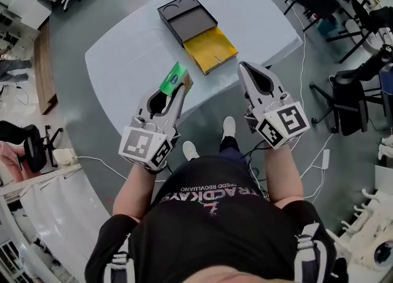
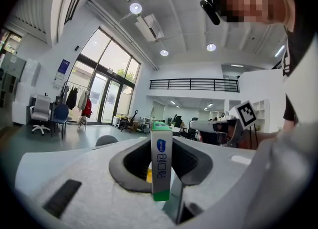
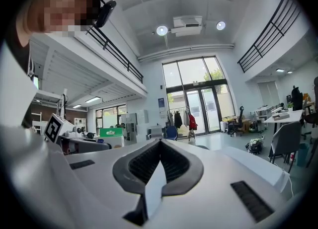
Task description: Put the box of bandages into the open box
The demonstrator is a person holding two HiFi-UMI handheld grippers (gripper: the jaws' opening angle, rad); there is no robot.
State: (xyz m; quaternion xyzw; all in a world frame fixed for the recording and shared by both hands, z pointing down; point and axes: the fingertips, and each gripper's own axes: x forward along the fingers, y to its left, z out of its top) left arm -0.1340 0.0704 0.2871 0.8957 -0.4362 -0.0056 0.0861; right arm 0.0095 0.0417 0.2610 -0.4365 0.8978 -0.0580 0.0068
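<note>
My worry was the bandage box (image 1: 174, 79) twisting out of its thin pinch, or snagging the yellow flap (image 1: 210, 50) short of the open box (image 1: 186, 19), which lay at 1 o'clock from it, well apart on the table (image 1: 123, 61). I had the left gripper (image 1: 178, 86) level, jaws pressed on that box above the table's near edge; the right gripper (image 1: 244, 67), level at its 3 o'clock, was closed and empty

Black short-sleeved T-shirt (image 1: 209, 232) with pale, perhaps red-accented lettering (image 1: 212, 194), dark trousers (image 1: 229, 147), white shoes (image 1: 228, 127).

bandage box (image 2: 161, 158): glossy card | open box (image 1: 191, 27): matt black | table (image 1: 123, 61): smooth, matt
</note>
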